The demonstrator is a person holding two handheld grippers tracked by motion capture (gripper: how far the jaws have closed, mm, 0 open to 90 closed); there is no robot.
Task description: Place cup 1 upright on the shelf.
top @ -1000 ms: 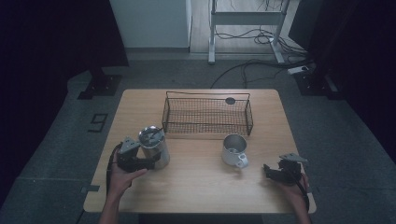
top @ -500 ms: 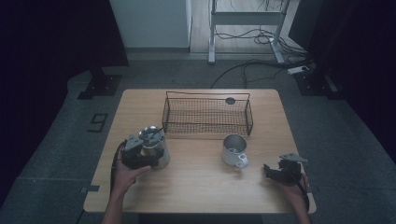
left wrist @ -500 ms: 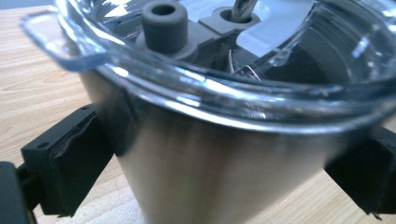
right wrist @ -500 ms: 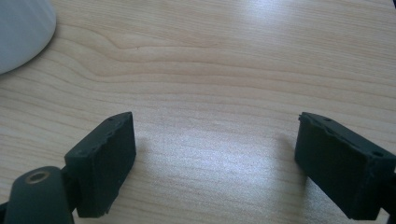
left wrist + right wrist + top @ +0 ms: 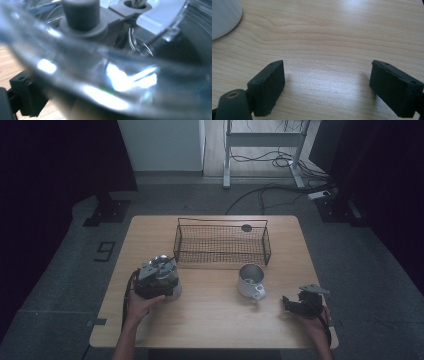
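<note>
- Left, we see the left gripper pressed against a clear glass jar on the wooden surface; its jaws' state we cannot tell.
- Centre: wire basket, white mug just before it.
- Right gripper low over bare wood, jaws spread wide, grasping nothing.

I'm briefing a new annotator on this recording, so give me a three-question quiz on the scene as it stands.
1. True or false: the right gripper has its jaws spread over bare table.
2. Which thing lies closest to the left gripper? A) the wire basket B) the clear lidded container C) the white mug
3. Fill in: the mug's handle points toward the ____ edge of the table.

Key
1. True; nothing sits between the jaws.
2. B; the left gripper view is pressed right up to its clear wall.
3. Near, the person's side.
</note>
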